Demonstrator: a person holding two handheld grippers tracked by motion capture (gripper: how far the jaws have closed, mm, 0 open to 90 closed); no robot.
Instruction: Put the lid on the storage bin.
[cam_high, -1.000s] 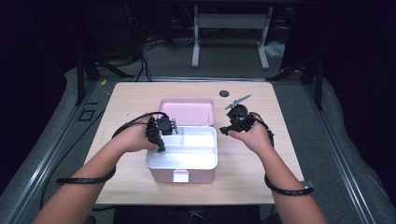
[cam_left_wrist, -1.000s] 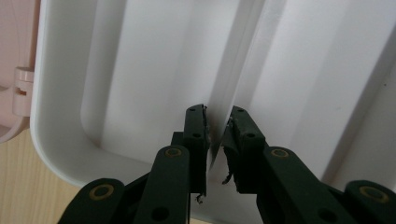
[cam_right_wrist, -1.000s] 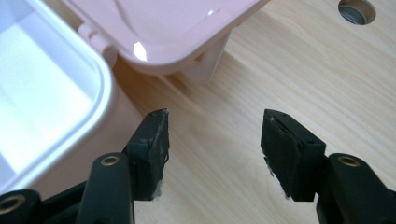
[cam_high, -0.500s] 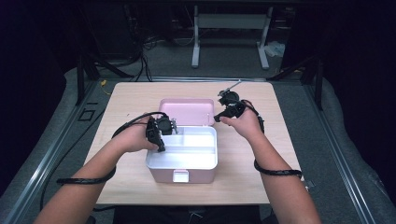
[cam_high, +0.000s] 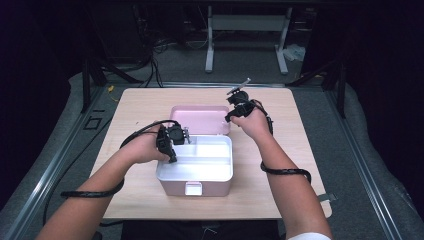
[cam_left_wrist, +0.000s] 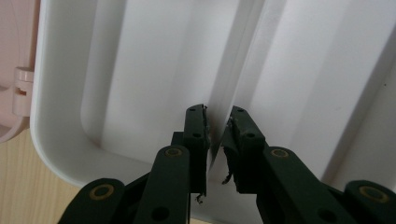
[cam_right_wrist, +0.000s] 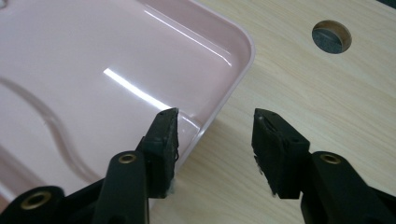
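A pink lunch box (cam_high: 195, 188) stands mid-table with a white inner tray (cam_high: 210, 170) in it. Its pink lid (cam_high: 200, 120) lies open and flat behind. My left gripper (cam_high: 172, 146) is at the tray's left side. In the left gripper view my left gripper (cam_left_wrist: 217, 126) is shut on the tray's thin white divider (cam_left_wrist: 233, 70). My right gripper (cam_high: 230, 118) is at the lid's right edge. In the right gripper view my right gripper (cam_right_wrist: 215, 123) is open, one jaw over the lid (cam_right_wrist: 93, 70) and one outside its rim.
The wooden table (cam_high: 300, 150) has bare room to the right and left of the box. A round hole (cam_right_wrist: 330, 36) lies in the tabletop beyond the lid's corner. The lid's hinge (cam_left_wrist: 18, 88) shows beside the tray. Dark floor and cables surround the table.
My right gripper has moved away from the person and leftward, onto the lid's right rim. The left gripper has stayed on the tray.
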